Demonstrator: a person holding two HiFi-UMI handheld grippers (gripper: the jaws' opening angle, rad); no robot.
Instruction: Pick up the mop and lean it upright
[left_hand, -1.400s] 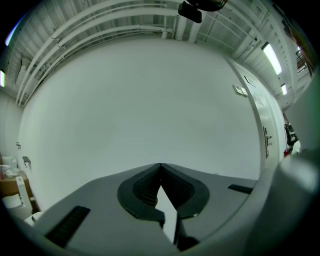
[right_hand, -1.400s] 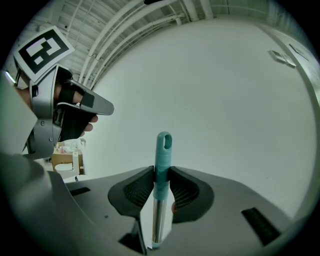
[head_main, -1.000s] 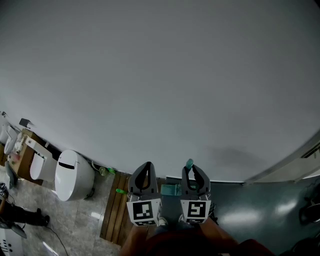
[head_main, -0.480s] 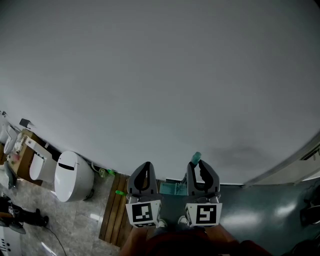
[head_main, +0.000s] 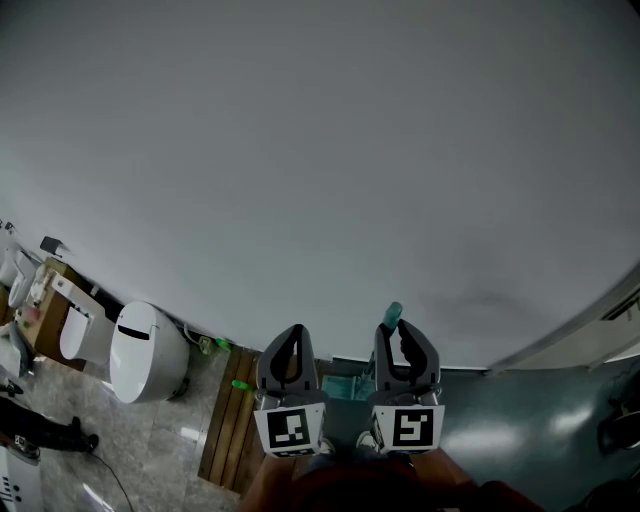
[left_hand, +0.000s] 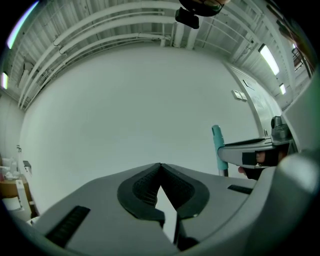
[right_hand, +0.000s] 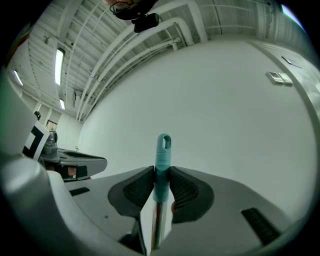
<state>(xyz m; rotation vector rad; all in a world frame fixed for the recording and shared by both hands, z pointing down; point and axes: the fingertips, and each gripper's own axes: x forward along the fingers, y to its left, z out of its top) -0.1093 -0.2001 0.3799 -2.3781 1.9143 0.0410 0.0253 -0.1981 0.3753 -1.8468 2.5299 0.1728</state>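
The mop handle (right_hand: 162, 155) stands upright, a metal pole with a teal cap, and my right gripper (right_hand: 161, 170) is shut on the teal part just under the cap's hole. In the head view the teal tip (head_main: 392, 314) pokes up beside the right gripper (head_main: 405, 340), in front of the white wall, and a teal mop head (head_main: 345, 385) shows low between the grippers. My left gripper (left_hand: 160, 165) is shut with nothing in it, level beside the right one; from it the mop handle (left_hand: 218, 145) shows to the right.
A large white wall (head_main: 320, 150) fills the space ahead. A white toilet (head_main: 145, 350) stands at the lower left, next to a wooden slatted mat (head_main: 228, 420) with a small green object (head_main: 241, 383). Dark green floor (head_main: 520, 420) lies to the right.
My right gripper has risen with the mop handle, so the teal tip now stands higher against the wall. The left gripper has stayed put.
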